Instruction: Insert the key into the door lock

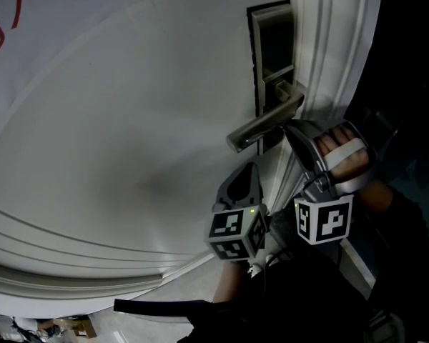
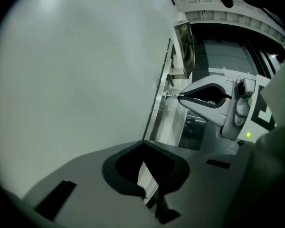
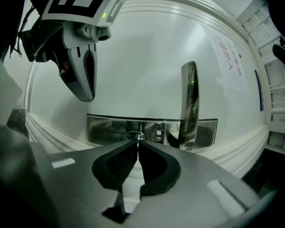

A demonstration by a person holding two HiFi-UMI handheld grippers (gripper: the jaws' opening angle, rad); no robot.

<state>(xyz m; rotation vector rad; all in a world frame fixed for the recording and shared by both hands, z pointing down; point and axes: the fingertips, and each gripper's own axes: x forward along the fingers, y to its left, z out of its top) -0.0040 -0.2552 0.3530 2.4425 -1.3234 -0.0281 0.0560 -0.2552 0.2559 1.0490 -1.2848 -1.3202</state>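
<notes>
Door, head view: a white panelled door point(image 1: 129, 120) fills the frame, with a dark metal lock plate point(image 1: 270, 48) and its lever handle point(image 1: 264, 126) at its right edge.
Grippers, head view: the right gripper point(image 1: 289, 126), held in a hand point(image 1: 345, 156), reaches up under the lever to the plate. The left gripper point(image 1: 252, 168) hangs just beside it, pointed at the door but apart from the lock.
Key, head view: too small to make out here.
Left gripper view, own jaws: the tips are pressed together and grasp nothing. Only the door edge shows through the hollow behind the pads.
Left gripper view, lock: the right gripper's nose meets the plate side-on, with a thin key point(image 2: 173, 95) bridging the gap between them.
Right gripper view, jaws: the fingertips point(image 3: 131, 145) are clenched on the key's flat end, and the blade points straight at the round keyhole point(image 3: 135, 136) in the plate.
Right gripper view, surroundings: the lever stands upright just right of the keyhole, and the left gripper hovers at upper left, idle.
Progress: the key is gripped, aligned and at the mouth of the keyway, so most of the task looks done.
Remaining: pushing the blade fully home. I cannot tell how deep it already sits.
</notes>
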